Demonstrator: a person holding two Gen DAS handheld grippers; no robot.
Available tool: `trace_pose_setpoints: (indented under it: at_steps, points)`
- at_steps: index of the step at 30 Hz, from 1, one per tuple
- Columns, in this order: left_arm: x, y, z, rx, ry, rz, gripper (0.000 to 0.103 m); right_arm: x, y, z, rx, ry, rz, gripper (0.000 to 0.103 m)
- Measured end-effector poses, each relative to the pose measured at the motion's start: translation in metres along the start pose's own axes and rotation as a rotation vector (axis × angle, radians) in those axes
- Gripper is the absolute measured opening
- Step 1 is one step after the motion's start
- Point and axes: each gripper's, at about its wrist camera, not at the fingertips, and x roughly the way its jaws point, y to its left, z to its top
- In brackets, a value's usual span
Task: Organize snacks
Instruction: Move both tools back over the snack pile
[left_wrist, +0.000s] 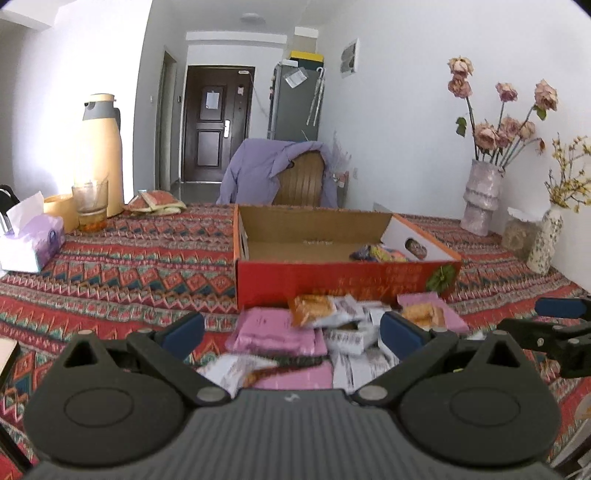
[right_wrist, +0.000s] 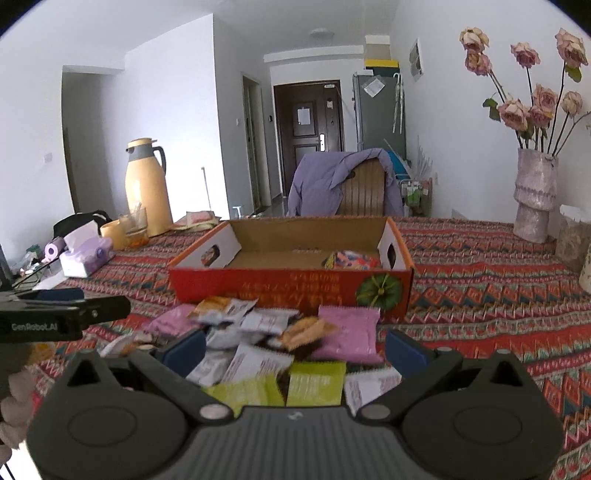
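Note:
A pile of snack packets (left_wrist: 325, 332), pink, white and orange, lies on the patterned tablecloth in front of a red cardboard box (left_wrist: 332, 284). In the right wrist view the pile (right_wrist: 280, 343) also holds green packets (right_wrist: 314, 382). The box (right_wrist: 288, 288) is open and holds a colourful packet (right_wrist: 351, 258) at its right end. My left gripper (left_wrist: 291, 332) is open and empty, low over the pile. My right gripper (right_wrist: 295, 349) is open and empty over the pile too. Each gripper shows at the edge of the other's view.
A yellow thermos (left_wrist: 101, 155), a glass (left_wrist: 90, 205) and a tissue pack (left_wrist: 31, 243) stand at the back left. A vase of dried roses (left_wrist: 480, 199) and a smaller vase (left_wrist: 543, 240) stand at the right by the wall. A chair with a purple garment (left_wrist: 280, 170) is behind the table.

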Motion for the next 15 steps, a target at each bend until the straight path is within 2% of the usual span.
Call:
trace_pose_setpoints:
  at_steps: [8,15]
  points:
    - [-0.015,0.001,-0.029,0.006,0.022,-0.035,0.103,-0.009,0.015,-0.033,-0.034,0.039,0.011,0.103]
    - [-0.016,-0.005,-0.039,0.024,0.039,-0.052,0.103,-0.007,0.039,-0.061,-0.120,0.052,-0.003,0.097]
